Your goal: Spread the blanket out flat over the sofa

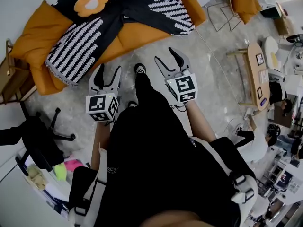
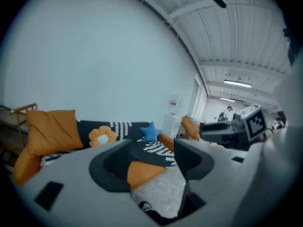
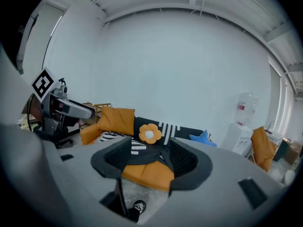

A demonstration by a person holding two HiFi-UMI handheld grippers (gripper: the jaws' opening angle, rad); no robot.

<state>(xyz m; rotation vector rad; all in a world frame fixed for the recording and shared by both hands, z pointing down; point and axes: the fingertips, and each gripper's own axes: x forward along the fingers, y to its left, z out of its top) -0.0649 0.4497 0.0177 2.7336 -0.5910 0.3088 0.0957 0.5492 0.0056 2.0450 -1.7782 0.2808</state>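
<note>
Head view, blanket cut off at top, sofa partly covered

Blanket: soft matt cloth, knit-looking. Sofa: orange fabric, matt, smooth. Floor: glossy, speckled, stone-look. Left gripper & right gripper: matt grey plastic w/ black ribbed pads. Side table: pale smooth wood.
</note>
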